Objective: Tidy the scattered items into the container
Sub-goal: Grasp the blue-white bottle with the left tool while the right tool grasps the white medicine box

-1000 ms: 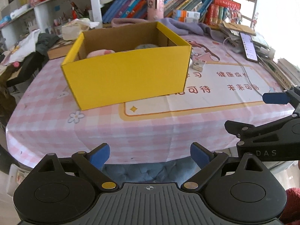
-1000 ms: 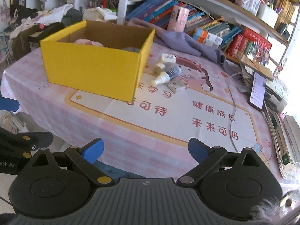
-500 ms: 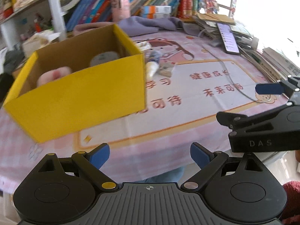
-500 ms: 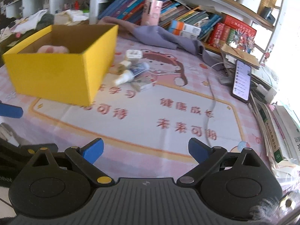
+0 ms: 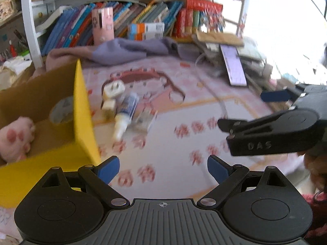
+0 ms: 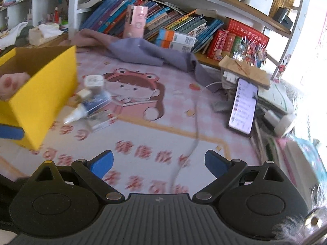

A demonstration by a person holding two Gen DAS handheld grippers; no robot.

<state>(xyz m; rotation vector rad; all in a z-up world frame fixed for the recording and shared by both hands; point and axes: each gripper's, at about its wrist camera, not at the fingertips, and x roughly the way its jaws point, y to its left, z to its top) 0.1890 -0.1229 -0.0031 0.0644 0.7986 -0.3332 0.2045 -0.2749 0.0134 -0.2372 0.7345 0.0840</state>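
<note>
Container: yellow cardboard box (image 5: 81,110) on the table's left part, open at the top; a pink plush paw (image 5: 16,138) and a grey round thing already lie inside.
Scattered items: 4 small things huddled just beside the box's right wall: a white plug adapter (image 5: 113,89), a small cream block (image 5: 108,104), a dropper bottle (image 5: 125,114) and a flat clear packet (image 5: 146,118). Motion blur hides their finer detail.
Left gripper (image 5: 162,168): jaws apart, nothing between them, hovering above the table's near edge.
Right gripper (image 6: 159,162): jaws apart, likewise empty, further to the right over the printed mat (image 6: 184,110).
Key relation: the pile lies ahead and a little left of the left gripper, ahead and well left of the right one, so the left looks nearer.
Bottle axis: runs near-to-far, white tip toward the near edge, slightly slanted; closing across its width looks the sensible grip.
Bystanders: phone (image 6: 244,106) and white cable (image 6: 194,134) toward the right edge, purple cloth (image 6: 155,53) at the far edge.
</note>
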